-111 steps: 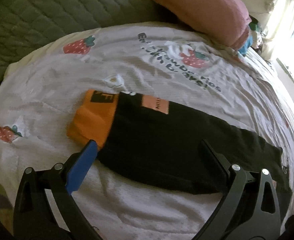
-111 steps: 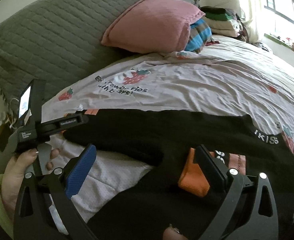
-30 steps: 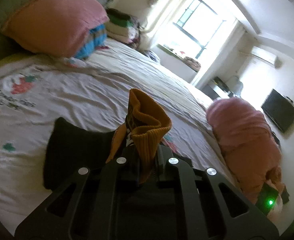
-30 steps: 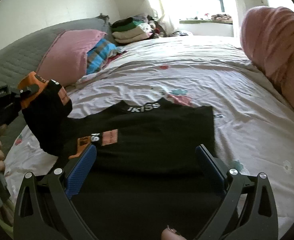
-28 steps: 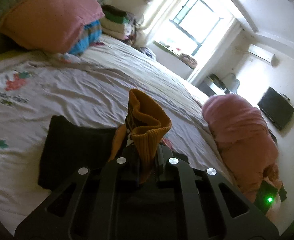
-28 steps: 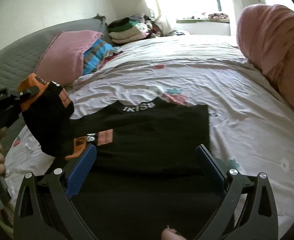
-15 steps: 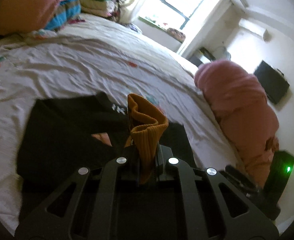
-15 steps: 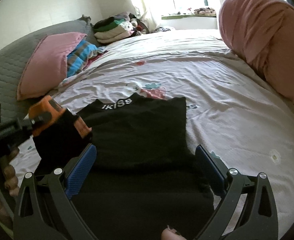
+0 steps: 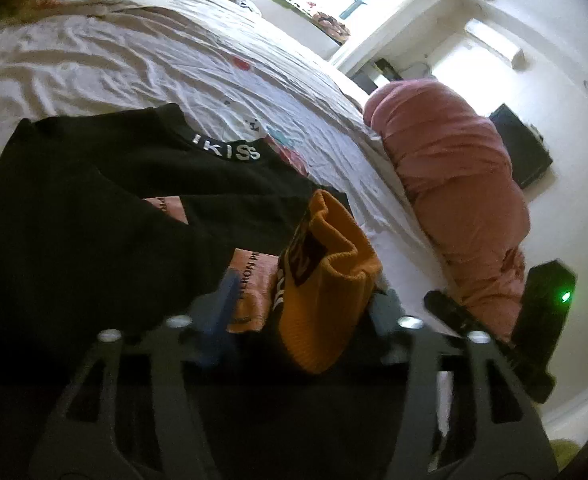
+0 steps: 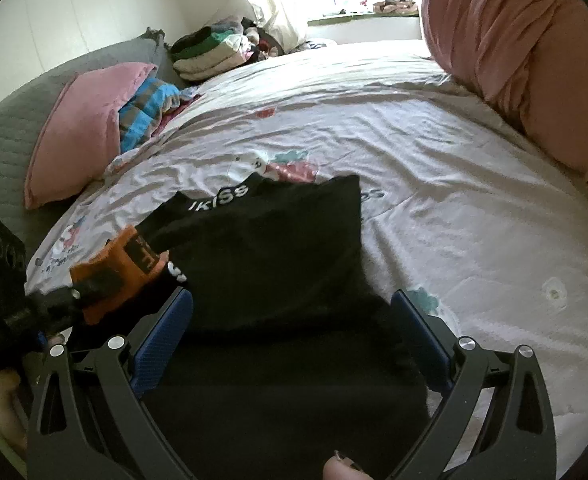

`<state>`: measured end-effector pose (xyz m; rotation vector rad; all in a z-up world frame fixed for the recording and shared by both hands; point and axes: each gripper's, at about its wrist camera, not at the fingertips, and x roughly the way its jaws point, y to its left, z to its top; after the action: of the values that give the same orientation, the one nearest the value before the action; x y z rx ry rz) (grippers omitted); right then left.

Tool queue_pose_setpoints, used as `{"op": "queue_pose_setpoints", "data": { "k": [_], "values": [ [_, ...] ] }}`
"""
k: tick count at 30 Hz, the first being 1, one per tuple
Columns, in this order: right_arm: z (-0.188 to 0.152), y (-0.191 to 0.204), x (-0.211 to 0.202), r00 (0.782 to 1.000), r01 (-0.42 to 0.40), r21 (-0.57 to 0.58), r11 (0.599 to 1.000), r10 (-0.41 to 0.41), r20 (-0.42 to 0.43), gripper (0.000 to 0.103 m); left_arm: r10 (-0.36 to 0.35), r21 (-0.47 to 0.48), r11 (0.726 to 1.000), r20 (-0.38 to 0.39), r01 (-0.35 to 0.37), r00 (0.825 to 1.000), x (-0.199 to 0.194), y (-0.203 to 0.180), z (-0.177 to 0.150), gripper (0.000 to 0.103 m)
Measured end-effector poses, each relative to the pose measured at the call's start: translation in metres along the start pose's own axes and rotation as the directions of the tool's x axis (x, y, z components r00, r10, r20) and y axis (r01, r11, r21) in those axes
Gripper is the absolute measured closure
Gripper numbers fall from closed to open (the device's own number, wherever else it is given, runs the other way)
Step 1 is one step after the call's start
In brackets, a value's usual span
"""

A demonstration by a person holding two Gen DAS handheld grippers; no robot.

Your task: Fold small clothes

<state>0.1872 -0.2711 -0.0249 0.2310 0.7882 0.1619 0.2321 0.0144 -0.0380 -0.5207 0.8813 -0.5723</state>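
A black sweatshirt [image 10: 278, 248] with orange cuffs and a white-lettered collar lies folded on the bed. In the left wrist view its black body [image 9: 94, 216] fills the left. The orange cuff [image 9: 325, 292] of one sleeve stands between the fingers of my left gripper [image 9: 301, 300], whose jaws have parted around it. That cuff [image 10: 122, 272] and the left gripper [image 10: 58, 300] show at the left of the right wrist view. My right gripper [image 10: 290, 320] is open and empty above the sweatshirt's near part.
A white bedsheet [image 10: 433, 148] with strawberry prints covers the bed. A rolled pink duvet [image 10: 533, 64] lies at the right. A pink pillow [image 10: 78, 136], a striped blanket and a pile of folded clothes [image 10: 214, 52] lie at the far left.
My left gripper has carried the sleeve cuff across over the sweatshirt's body and lowered it. Its jaws, shut on the cuff half a second ago, have now opened.
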Motion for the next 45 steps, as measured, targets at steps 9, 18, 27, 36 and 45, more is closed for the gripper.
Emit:
{"op": "queue_pose_setpoints", "data": {
  "k": [9,18,27,36,45],
  "values": [
    [-0.009,0.016,0.015,0.998,-0.034,-0.023,0.999,0.033,-0.050,0.005,0.035,-0.058,0.998,0.086,-0.030,0.996,-0.033,0.024,0.013,0.025],
    [-0.033,0.034,0.049,0.969,-0.138,0.020,0.990,0.139,-0.205,0.023,0.349,0.017,0.934,0.171,-0.357,0.921,-0.066,0.035,0.023,0.010],
    [-0.039,0.047,0.065,0.963,-0.142,0.008,0.990,0.140,-0.229,0.084,0.412,-0.102,0.911,0.239,-0.399,0.879,-0.106,0.070,0.032,0.010],
    [0.001,0.086,0.028,0.979,-0.193,-0.210,0.959,0.174,-0.103,0.090,0.449,-0.161,0.893,0.255,-0.421,0.856,-0.117,0.081,0.033,0.010],
    [0.055,0.122,0.005,0.989,-0.082,-0.486,0.870,0.133,0.071,0.090,0.463,-0.158,0.886,0.257,-0.436,0.848,-0.116,0.082,0.032,0.010]
  ]
}}
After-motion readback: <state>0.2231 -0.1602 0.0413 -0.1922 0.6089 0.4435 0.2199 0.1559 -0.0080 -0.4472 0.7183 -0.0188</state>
